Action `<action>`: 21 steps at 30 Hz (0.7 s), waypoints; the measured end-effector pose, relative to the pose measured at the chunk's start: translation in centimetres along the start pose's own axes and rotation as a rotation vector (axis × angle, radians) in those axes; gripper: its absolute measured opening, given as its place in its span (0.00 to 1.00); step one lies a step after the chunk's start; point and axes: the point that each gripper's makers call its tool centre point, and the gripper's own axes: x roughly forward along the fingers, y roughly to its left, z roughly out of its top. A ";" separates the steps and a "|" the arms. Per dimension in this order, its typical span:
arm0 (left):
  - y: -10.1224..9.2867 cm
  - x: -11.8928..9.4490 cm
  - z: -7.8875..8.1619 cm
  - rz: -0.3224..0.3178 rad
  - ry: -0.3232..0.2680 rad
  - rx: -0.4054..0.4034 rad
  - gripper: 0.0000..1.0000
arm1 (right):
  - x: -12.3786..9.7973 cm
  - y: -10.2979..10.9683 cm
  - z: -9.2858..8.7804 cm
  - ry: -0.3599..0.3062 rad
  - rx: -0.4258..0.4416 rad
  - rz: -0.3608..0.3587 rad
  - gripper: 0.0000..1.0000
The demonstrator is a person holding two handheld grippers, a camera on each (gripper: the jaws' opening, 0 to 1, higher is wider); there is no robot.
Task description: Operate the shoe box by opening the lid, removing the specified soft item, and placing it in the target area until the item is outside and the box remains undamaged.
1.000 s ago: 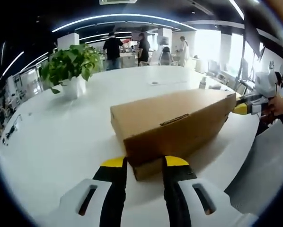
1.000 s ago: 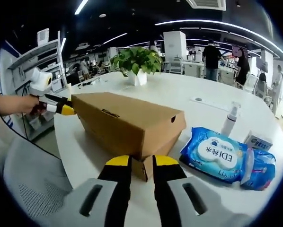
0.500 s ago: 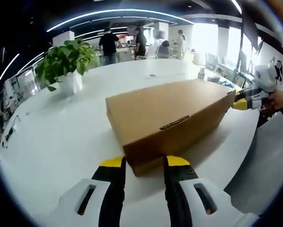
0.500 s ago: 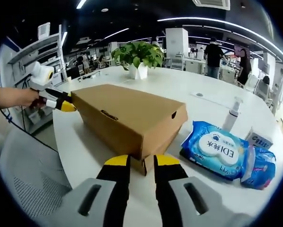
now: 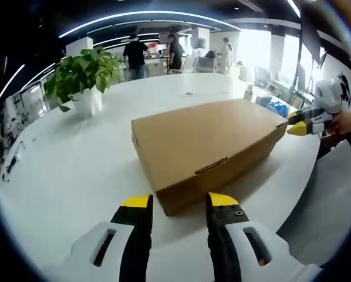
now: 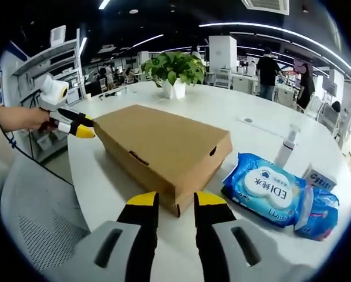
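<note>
Shoe box: the closed cardboard shoe box lies flat on the white table, lid down — the landmark for the rest.
Left gripper: the left gripper sits at one short end of the box, jaws apart, astride the corner without touching — likely lining up on the lid edge.
Right gripper: the right gripper faces the opposite end, jaws apart — probably so both ends can lift evenly.
Soft item: presumably inside the box, unseen.
Beside the box: a blue wipes pack and a spray bottle; beyond it, a potted plant.
</note>
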 end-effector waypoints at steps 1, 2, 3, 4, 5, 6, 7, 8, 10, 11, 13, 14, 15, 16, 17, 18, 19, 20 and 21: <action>0.0 -0.1 0.2 0.001 -0.003 0.004 0.35 | 0.0 0.1 0.2 -0.002 -0.004 0.003 0.23; 0.1 -0.1 0.5 -0.001 -0.008 0.008 0.35 | 0.0 0.1 0.4 -0.005 -0.008 0.007 0.23; 0.1 -0.2 0.7 -0.003 -0.013 0.010 0.35 | 0.1 0.2 0.6 -0.006 -0.015 0.012 0.24; 0.1 -0.1 0.8 -0.006 -0.015 0.011 0.35 | 0.1 0.2 0.8 -0.009 -0.021 0.014 0.24; 0.0 0.0 1.0 -0.013 -0.017 0.015 0.35 | 0.2 0.2 0.9 -0.010 -0.027 0.015 0.24; -0.1 0.1 1.0 -0.021 -0.016 0.017 0.35 | 0.3 0.3 1.1 -0.010 -0.033 0.018 0.24; -0.1 0.2 0.9 -0.028 -0.007 0.023 0.36 | 0.3 0.3 1.2 -0.013 -0.035 0.021 0.24; -0.2 0.3 0.9 -0.030 -0.007 0.024 0.37 | 0.4 0.4 1.4 -0.015 -0.040 0.026 0.24; -0.2 0.4 0.8 -0.034 -0.001 0.037 0.38 | 0.6 0.5 1.4 -0.013 -0.045 0.032 0.24; -0.2 0.4 0.7 -0.034 0.002 0.042 0.38 | 0.7 0.6 1.4 -0.010 -0.048 0.034 0.24; -0.2 0.4 0.7 -0.035 0.002 0.045 0.38 | 0.8 0.6 1.2 -0.001 -0.062 0.030 0.24; -0.1 0.5 0.7 -0.036 0.002 0.043 0.37 | 0.8 0.6 1.2 0.000 -0.064 0.030 0.24; -0.1 0.5 0.7 -0.036 0.001 0.042 0.37 | 0.9 0.6 1.2 0.001 -0.061 0.029 0.24; -0.1 0.5 0.6 -0.036 0.001 0.040 0.37 | 0.9 0.6 1.2 0.002 -0.059 0.029 0.24; -0.1 0.5 0.6 -0.035 0.002 0.038 0.36 | 0.8 0.6 1.1 0.002 -0.056 0.028 0.24; -0.1 0.6 0.6 -0.035 0.002 0.035 0.36 | 0.9 0.6 1.1 0.002 -0.053 0.027 0.24; -0.1 0.6 0.5 -0.036 0.004 0.032 0.36 | 0.9 0.6 1.0 0.005 -0.052 0.026 0.24; 0.0 0.7 0.5 -0.036 0.005 0.028 0.36 | 1.0 0.6 0.9 0.008 -0.053 0.025 0.24; -0.1 0.7 0.4 -0.038 0.008 0.023 0.37 | 1.1 0.6 0.8 0.011 -0.054 0.023 0.24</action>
